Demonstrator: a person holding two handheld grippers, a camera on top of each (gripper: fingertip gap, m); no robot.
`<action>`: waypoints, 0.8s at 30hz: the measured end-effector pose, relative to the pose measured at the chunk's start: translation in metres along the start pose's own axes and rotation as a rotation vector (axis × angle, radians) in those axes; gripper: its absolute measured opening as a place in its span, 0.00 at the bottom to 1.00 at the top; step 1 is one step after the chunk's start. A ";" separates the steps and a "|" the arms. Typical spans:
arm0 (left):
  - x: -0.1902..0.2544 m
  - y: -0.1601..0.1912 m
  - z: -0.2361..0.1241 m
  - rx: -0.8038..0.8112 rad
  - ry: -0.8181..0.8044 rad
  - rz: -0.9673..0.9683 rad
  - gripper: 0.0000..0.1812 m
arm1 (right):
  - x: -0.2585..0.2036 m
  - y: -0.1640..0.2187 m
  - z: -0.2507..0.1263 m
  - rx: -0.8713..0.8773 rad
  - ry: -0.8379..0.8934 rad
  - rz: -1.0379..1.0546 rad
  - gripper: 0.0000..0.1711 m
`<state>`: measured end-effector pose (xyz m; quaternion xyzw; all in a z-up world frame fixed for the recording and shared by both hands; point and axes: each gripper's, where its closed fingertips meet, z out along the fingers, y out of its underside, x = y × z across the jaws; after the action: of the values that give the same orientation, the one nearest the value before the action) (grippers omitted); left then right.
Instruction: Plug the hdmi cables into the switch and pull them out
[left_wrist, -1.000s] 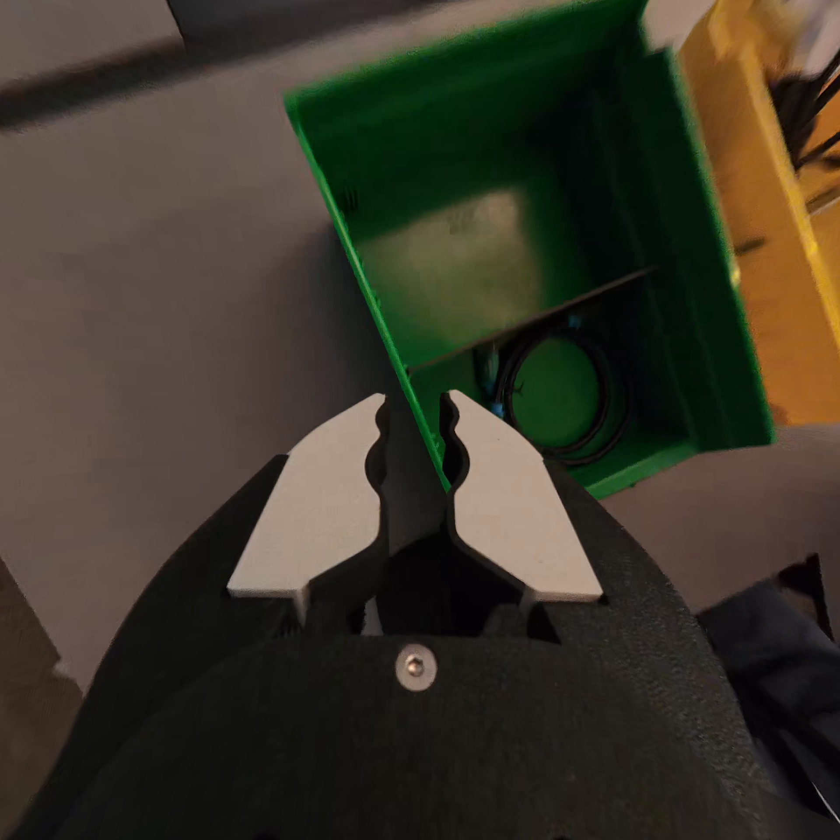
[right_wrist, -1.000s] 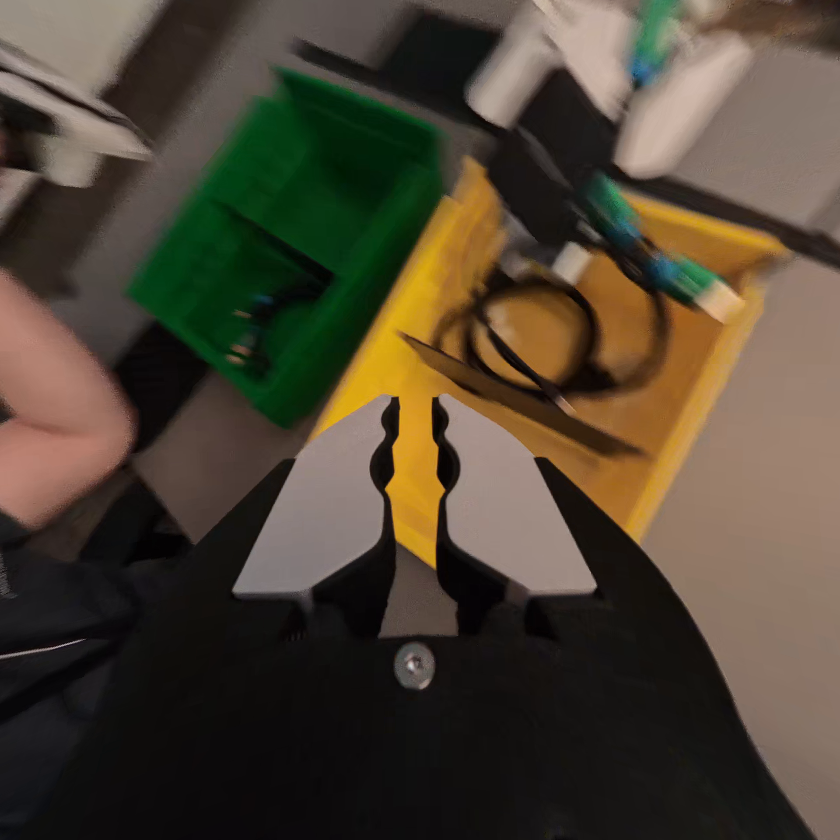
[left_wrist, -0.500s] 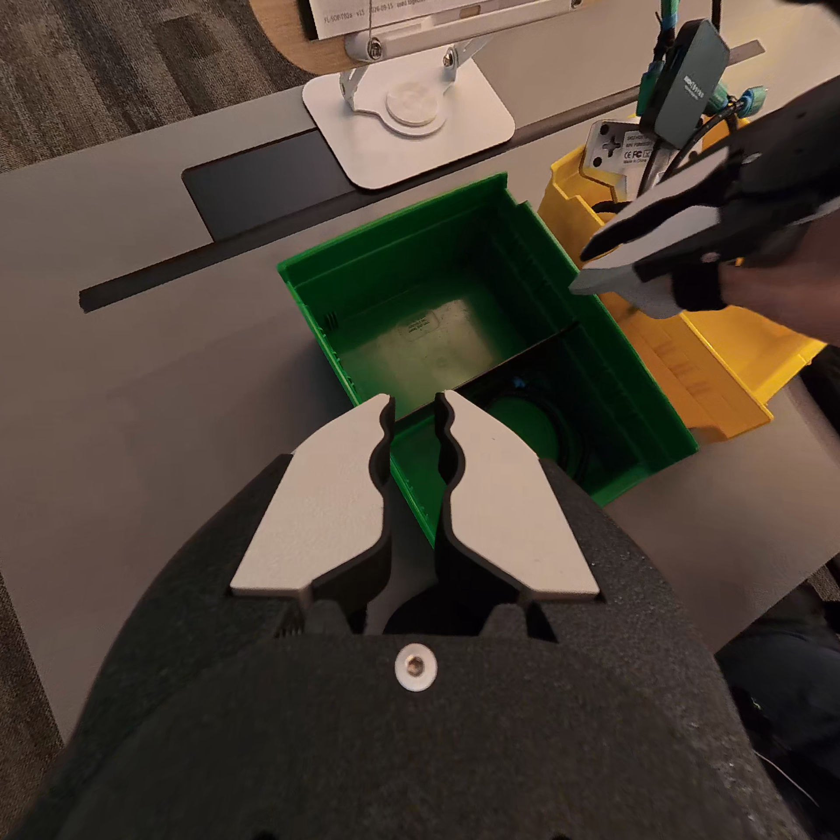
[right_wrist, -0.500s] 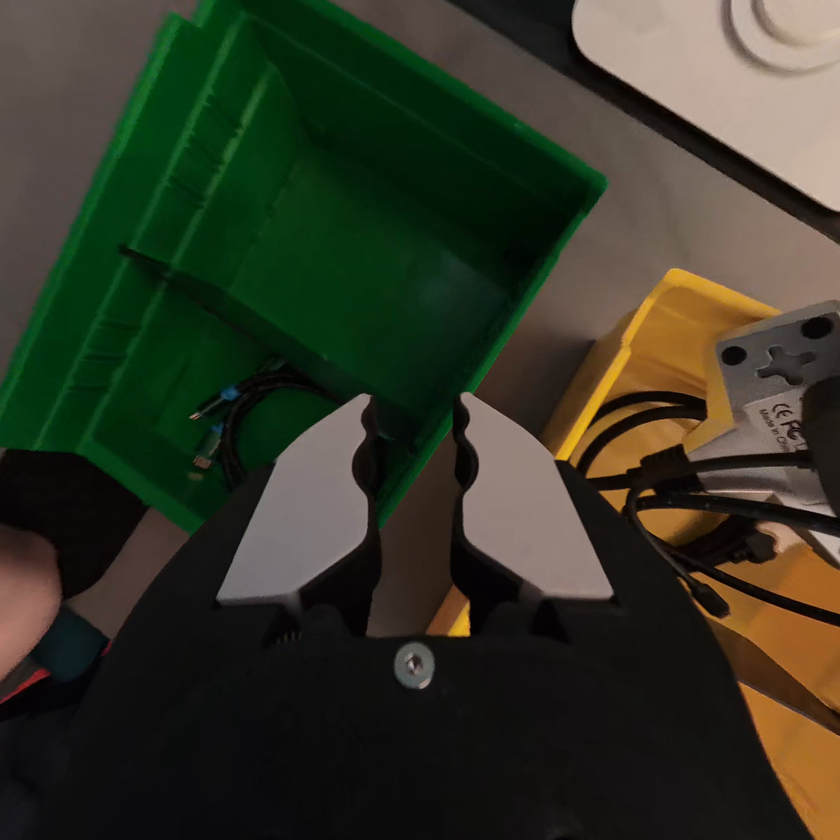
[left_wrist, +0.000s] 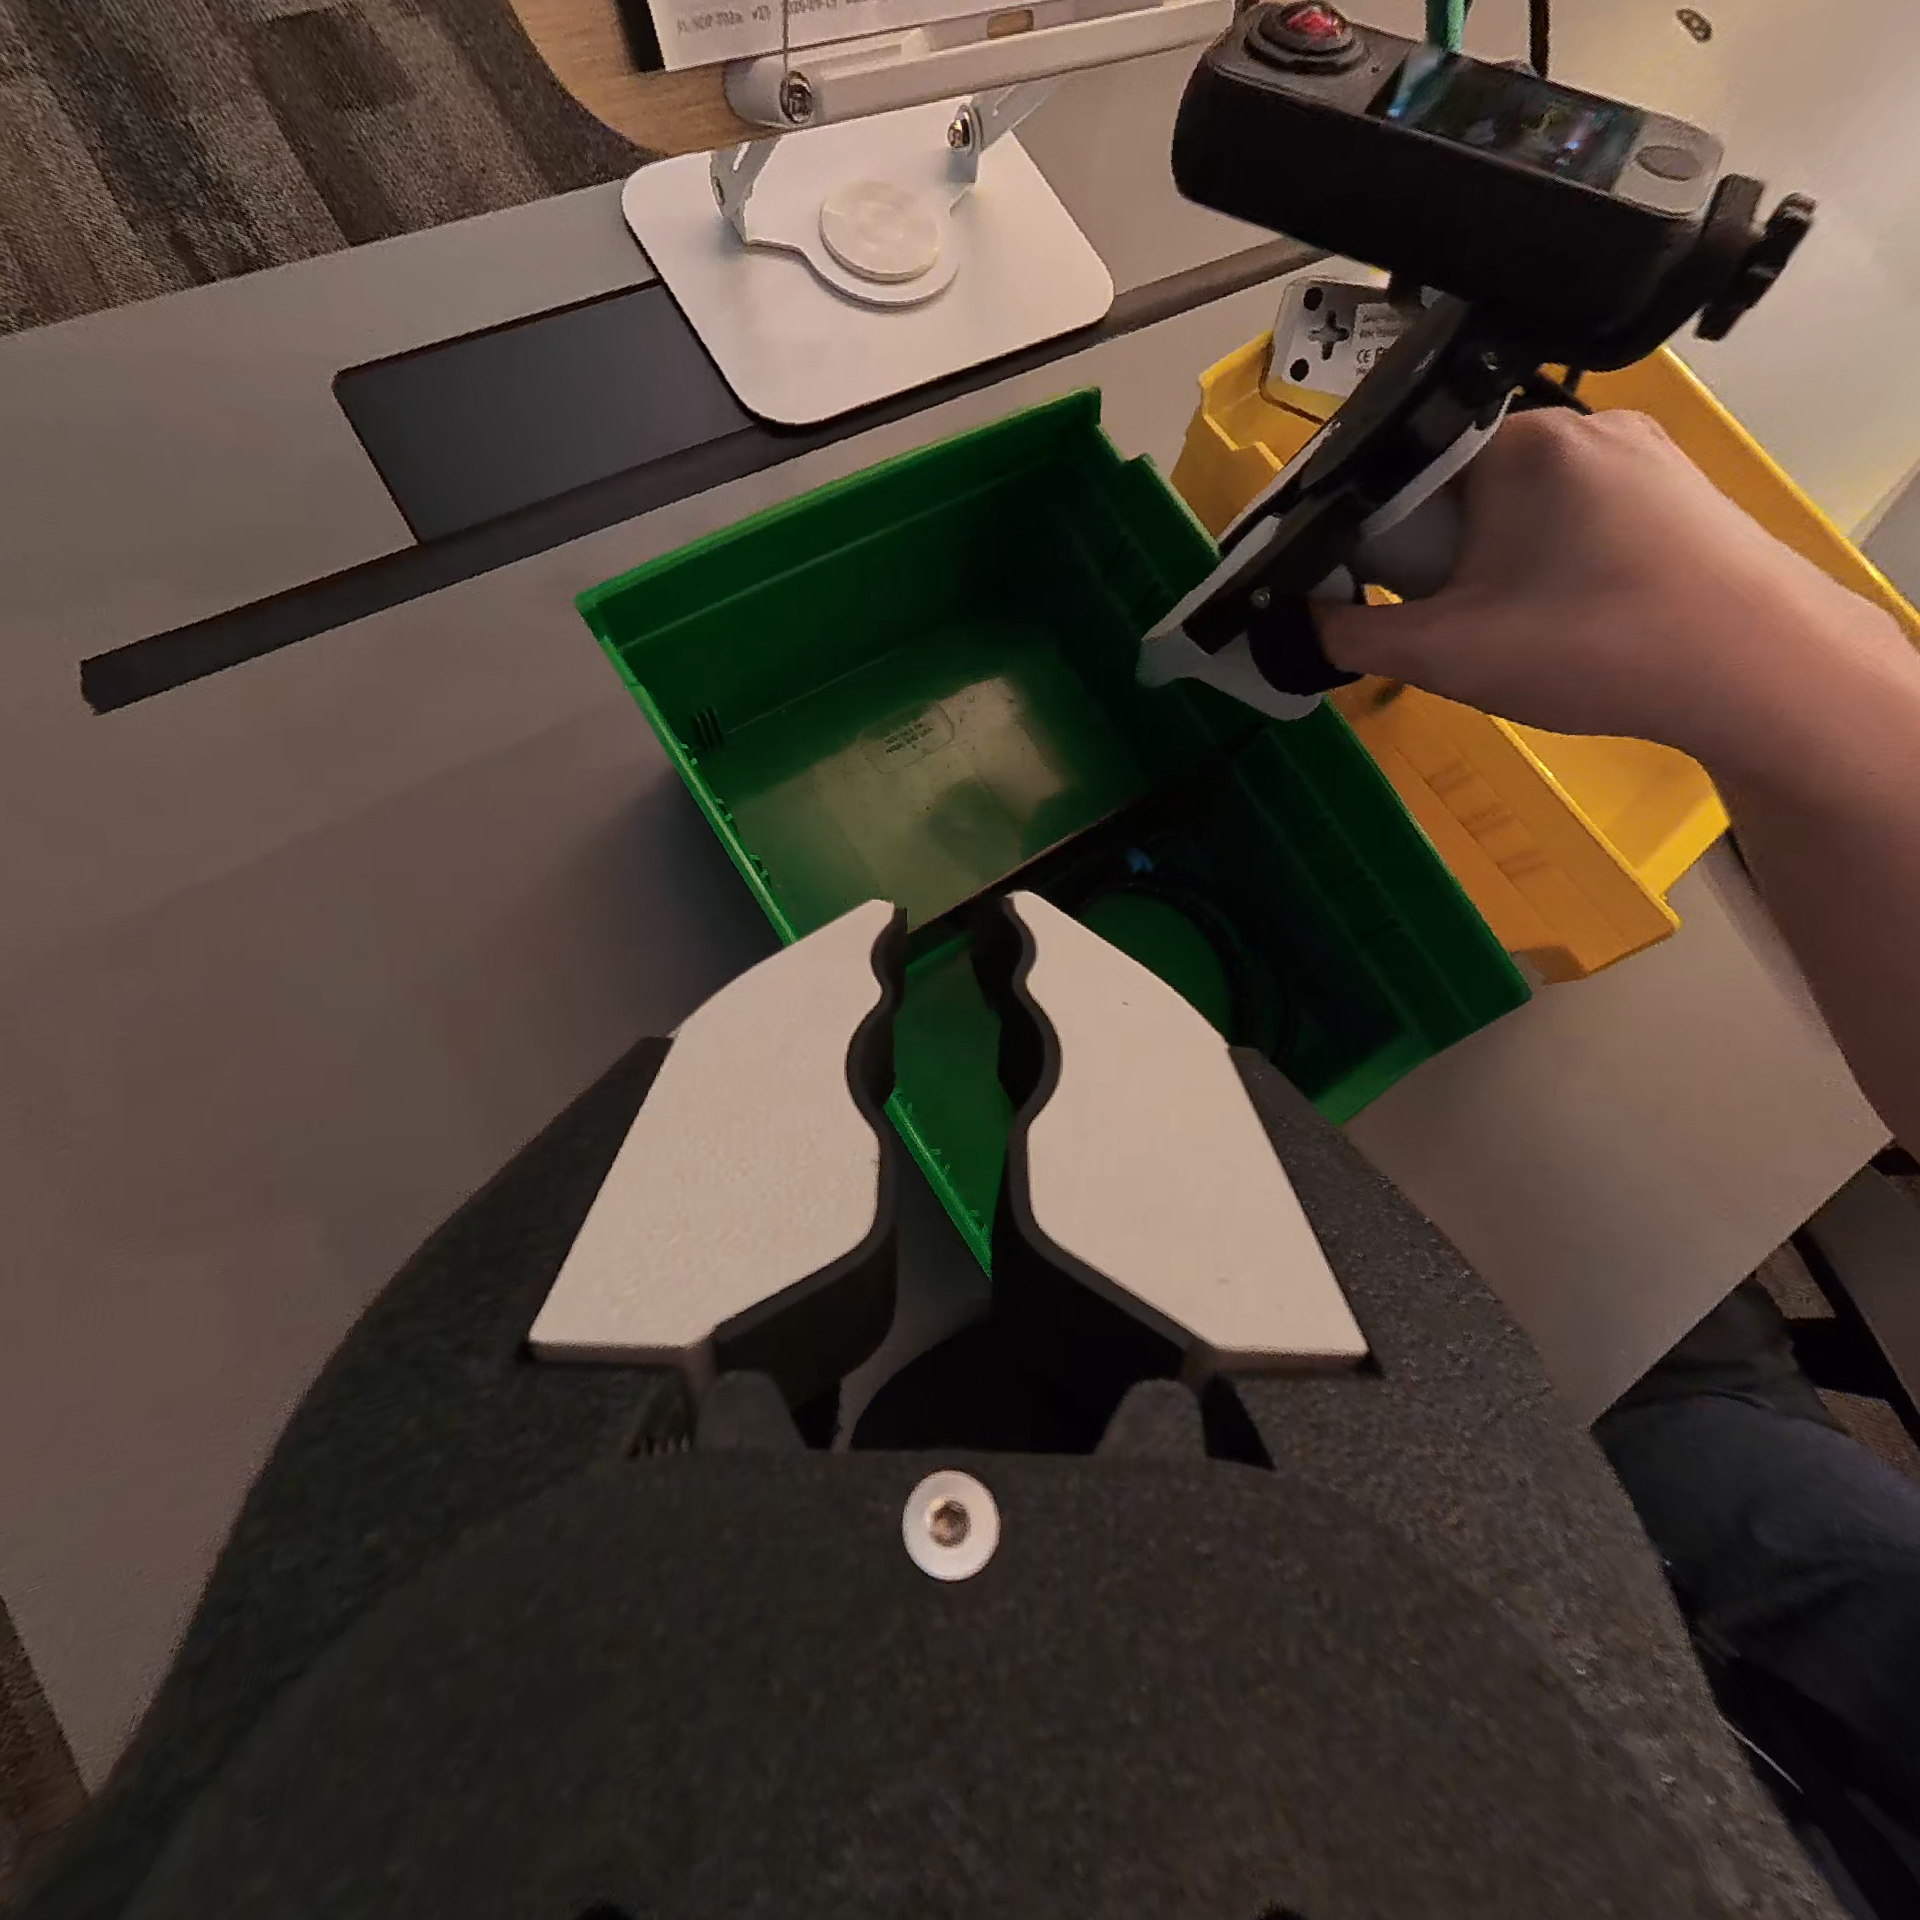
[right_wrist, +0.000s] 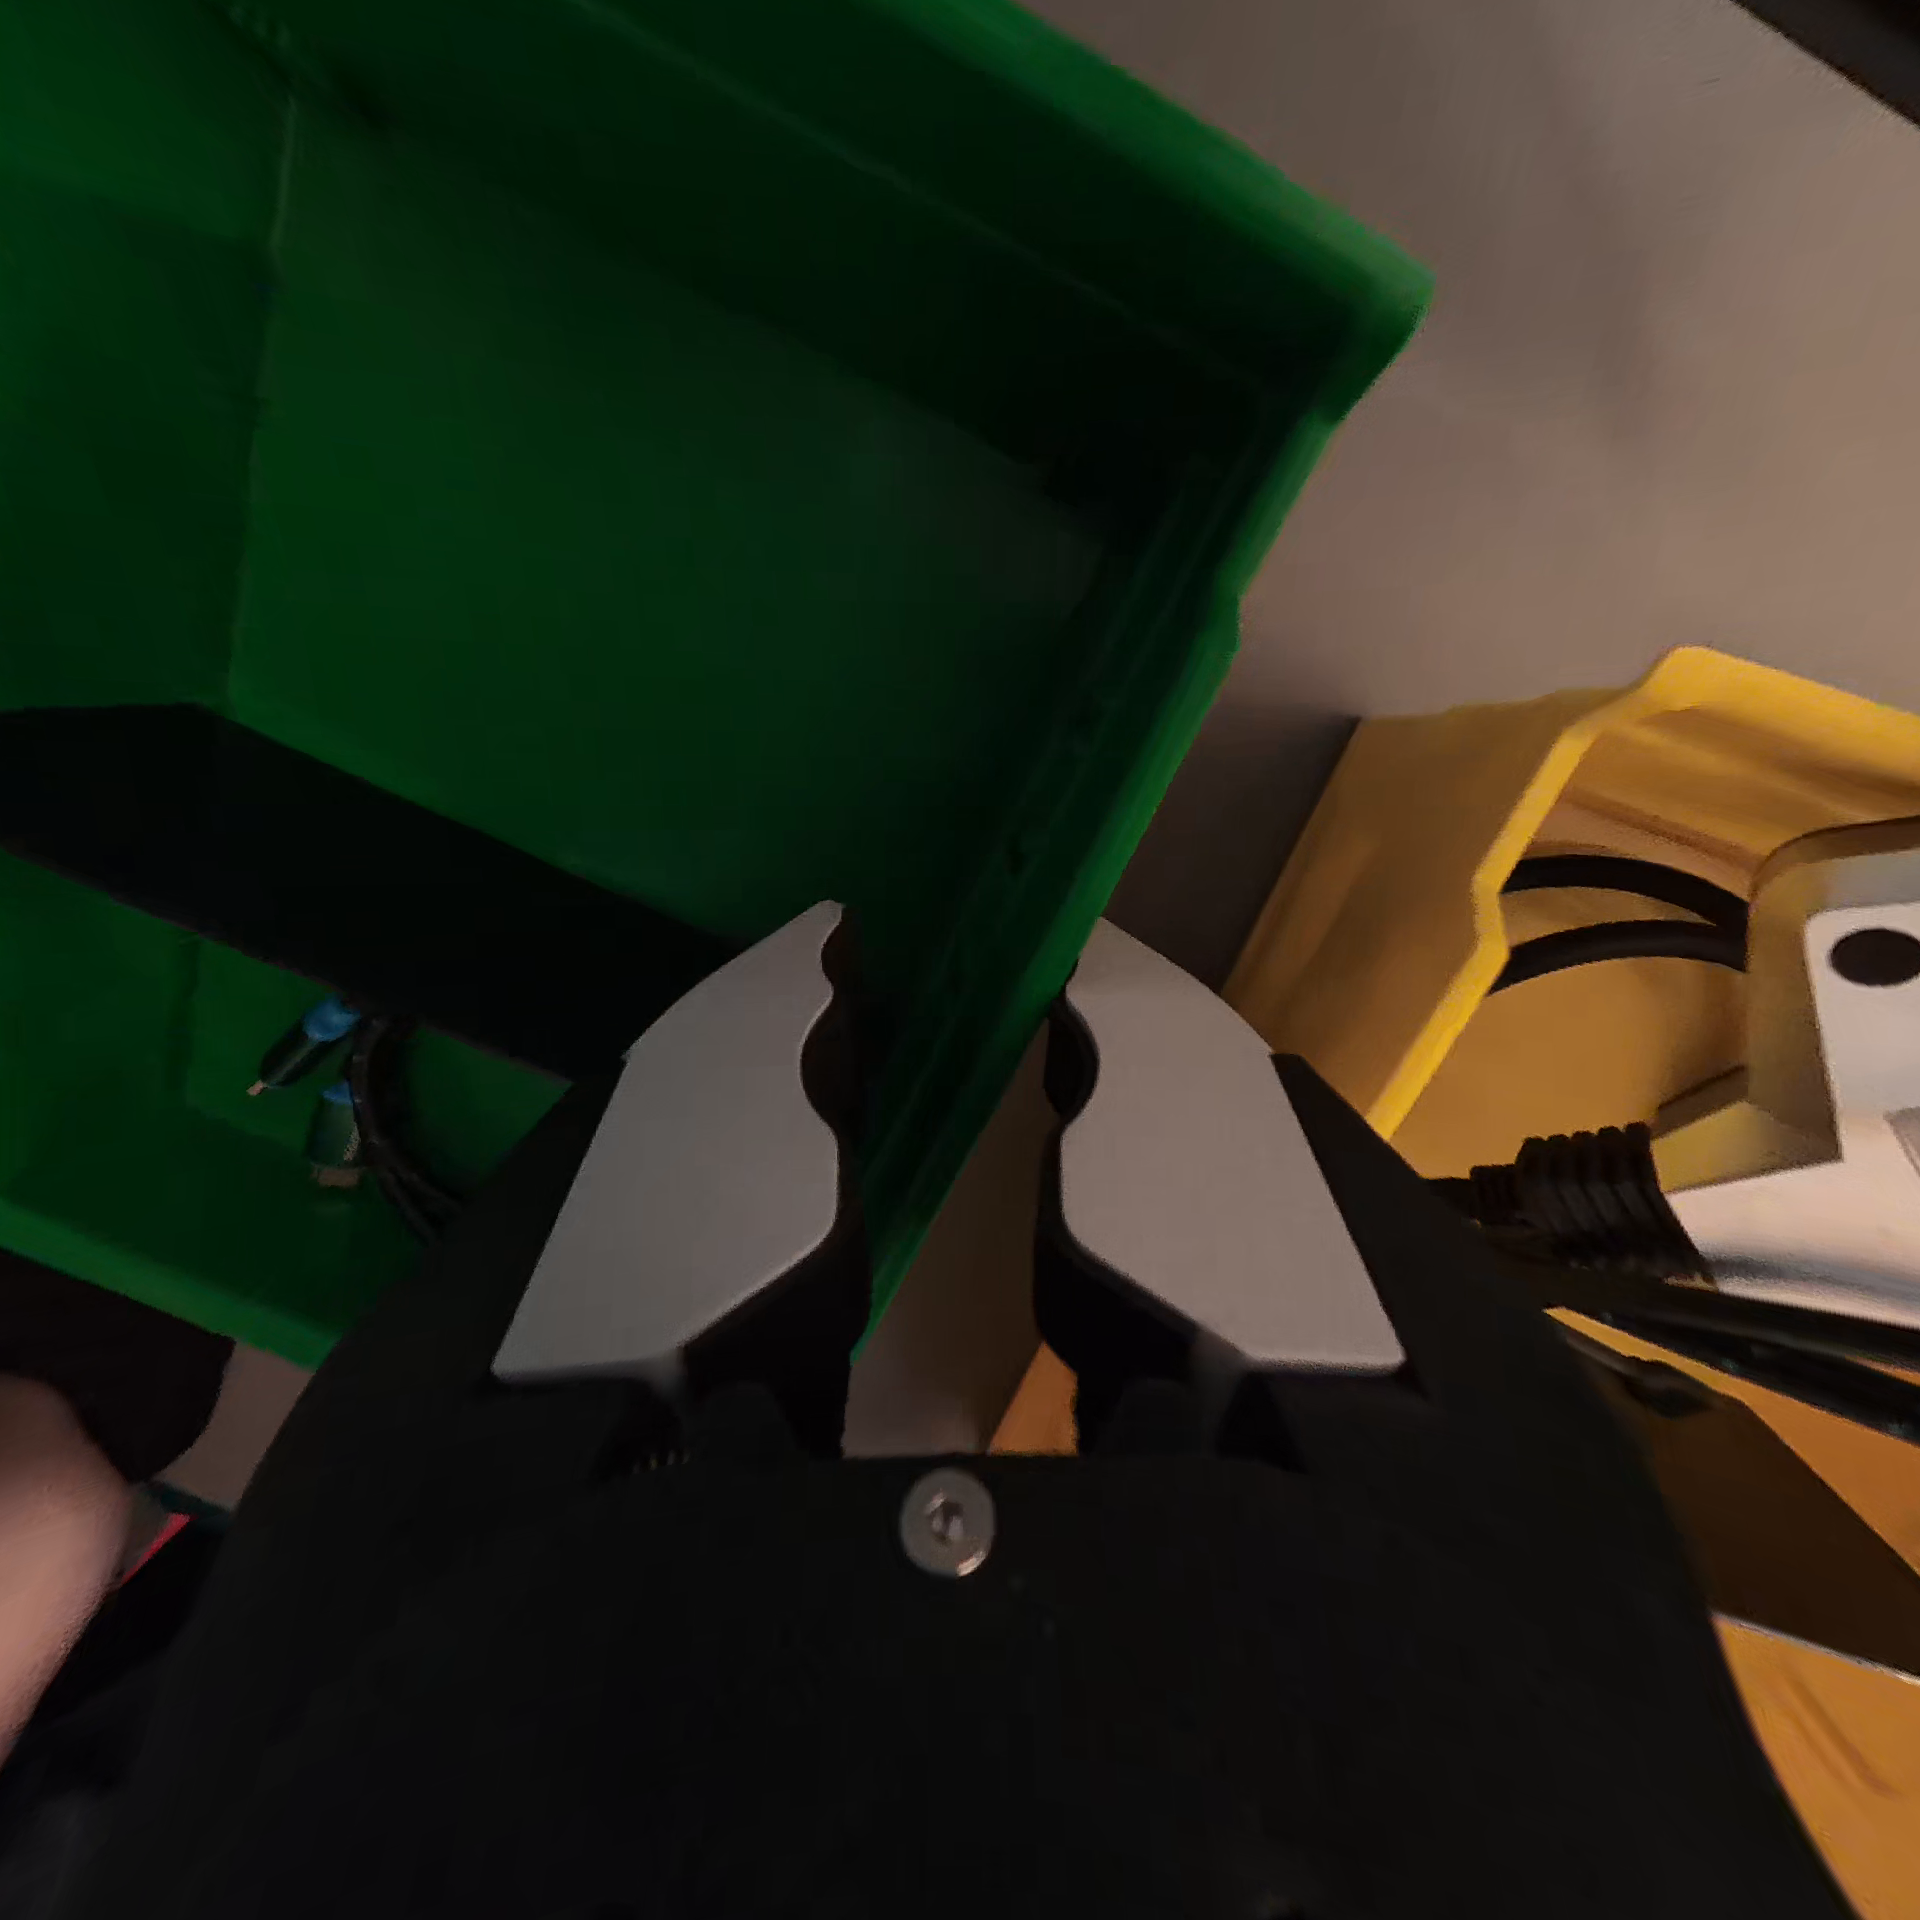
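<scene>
While parked on the grey desk (left_wrist: 260, 883): green bin (left_wrist: 1382, 883) as landmark, split by a dark divider (right_wrist: 312, 862). Just right of the bin, yellow bin (left_wrist: 1538, 831) with the silver switch (right_wrist: 1849, 1039) and black cables (right_wrist: 1600, 904). Inside the bin's near compartment, coiled hdmi cable (right_wrist: 353, 1101) with blue-tipped plugs. Left hand-held gripper (left_wrist: 945, 925) above the bin's near-left wall, parted, empty. Right hand-held gripper (right_wrist: 951, 935) straddling the bin's right wall, released, grasping nothing.
</scene>
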<state>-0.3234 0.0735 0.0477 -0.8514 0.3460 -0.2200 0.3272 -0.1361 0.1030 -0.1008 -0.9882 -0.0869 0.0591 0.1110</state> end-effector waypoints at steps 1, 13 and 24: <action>0.000 0.000 -0.001 0.004 0.001 -0.002 0.08 | 0.000 -0.001 0.002 -0.002 -0.011 0.012 0.20; -0.003 0.000 -0.002 0.005 -0.007 -0.001 0.07 | 0.012 0.006 0.021 -0.127 0.118 0.070 0.12; -0.003 0.002 -0.006 0.005 -0.014 0.004 0.07 | 0.007 -0.004 0.025 -0.020 0.020 0.115 0.06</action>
<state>-0.3298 0.0722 0.0503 -0.8513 0.3448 -0.2143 0.3323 -0.1335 0.1131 -0.1243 -0.9932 -0.0297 0.0544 0.0982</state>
